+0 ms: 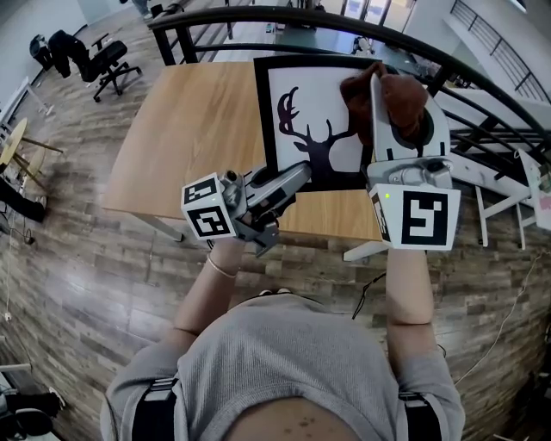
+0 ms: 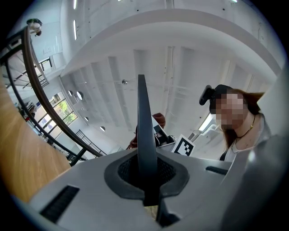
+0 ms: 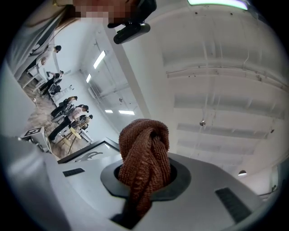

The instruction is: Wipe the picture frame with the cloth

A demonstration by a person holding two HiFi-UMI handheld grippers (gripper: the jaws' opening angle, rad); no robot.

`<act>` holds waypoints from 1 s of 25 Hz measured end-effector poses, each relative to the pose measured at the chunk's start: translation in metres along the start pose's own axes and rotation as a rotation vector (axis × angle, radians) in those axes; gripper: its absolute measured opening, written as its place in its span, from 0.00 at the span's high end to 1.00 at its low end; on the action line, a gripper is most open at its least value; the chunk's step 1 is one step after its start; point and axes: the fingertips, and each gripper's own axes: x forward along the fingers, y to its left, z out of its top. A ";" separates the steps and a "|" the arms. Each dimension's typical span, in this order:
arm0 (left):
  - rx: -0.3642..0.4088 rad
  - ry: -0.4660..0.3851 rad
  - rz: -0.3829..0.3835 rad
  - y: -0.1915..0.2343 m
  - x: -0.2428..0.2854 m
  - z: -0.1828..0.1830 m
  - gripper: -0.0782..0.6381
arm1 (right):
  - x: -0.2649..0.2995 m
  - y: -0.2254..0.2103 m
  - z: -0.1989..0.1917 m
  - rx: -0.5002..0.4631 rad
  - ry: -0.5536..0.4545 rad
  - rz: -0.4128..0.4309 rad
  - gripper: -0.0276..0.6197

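The picture frame point(image 1: 301, 95), black-edged with a black deer on white, stands tilted over the right part of the wooden table point(image 1: 189, 138). My left gripper point(image 1: 301, 172) is shut on its lower edge. In the left gripper view the frame point(image 2: 142, 117) shows edge-on as a thin dark blade rising from between the closed jaws point(image 2: 145, 180). My right gripper point(image 1: 387, 90) is shut on a bunched brown cloth point(image 1: 396, 95), held up by the frame's upper right corner. In the right gripper view the cloth point(image 3: 144, 153) bulges out of the jaws point(image 3: 144, 180), with the frame point(image 3: 90, 153) below to the left.
A black curved railing point(image 1: 344, 21) runs behind and to the right of the table. A black office chair point(image 1: 103, 60) stands at the far left on the wood floor. A white table frame point(image 1: 504, 185) is beyond the railing at right. Several people sit far off point(image 3: 67, 115).
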 end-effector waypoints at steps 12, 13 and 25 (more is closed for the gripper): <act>-0.016 -0.007 0.017 0.004 -0.001 -0.002 0.87 | -0.029 0.019 -0.030 0.084 0.074 0.046 0.89; -0.019 -0.010 0.016 0.004 -0.001 -0.002 0.87 | -0.032 0.021 -0.032 0.093 0.079 0.052 0.89; -0.027 -0.039 0.014 0.006 -0.001 -0.002 0.87 | -0.077 0.048 -0.065 0.171 0.168 0.129 0.89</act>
